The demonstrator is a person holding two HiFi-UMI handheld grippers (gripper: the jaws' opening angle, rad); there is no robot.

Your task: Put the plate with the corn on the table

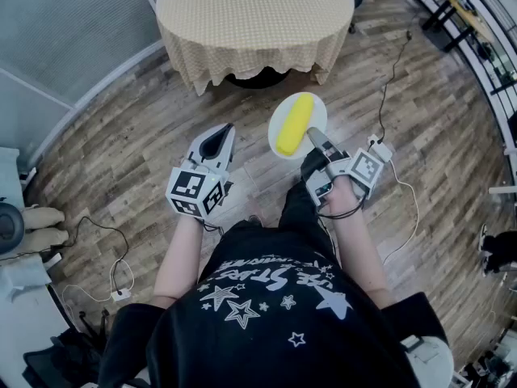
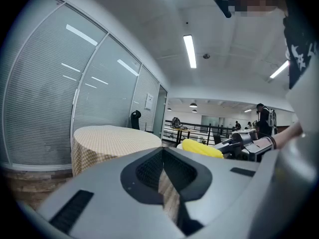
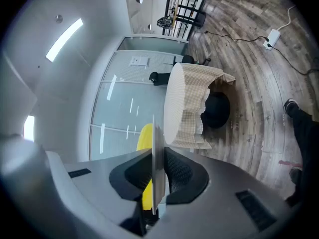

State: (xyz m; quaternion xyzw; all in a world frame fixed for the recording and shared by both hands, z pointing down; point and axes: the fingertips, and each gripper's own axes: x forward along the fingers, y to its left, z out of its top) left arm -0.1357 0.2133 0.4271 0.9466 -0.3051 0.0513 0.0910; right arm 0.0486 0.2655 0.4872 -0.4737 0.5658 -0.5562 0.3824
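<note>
Wood-plank floor (image 1: 428, 136), glass-walled room.
Item: plate (image 1: 317, 108), white, carrying corn (image 1: 294, 124); held in the air above the floor, well short of the table.
Corn's long axis: runs away from the person, roughly tableward.
Holder: right gripper (image 1: 313, 136), jaws pinching the plate's near rim, plate extending ahead of them.
Left gripper (image 1: 216, 140): jaws together, nothing between; beside the plate, apart from it.
Table (image 1: 254, 10): round, checked cloth, ahead and slightly left; its near edge is the likely set-down side.

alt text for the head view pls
From above, a person's right tool grips the rim of a white plate carrying a yellow corn cob above a wood floor. The left tool holds nothing; a round, cloth-covered table stands ahead.
</note>
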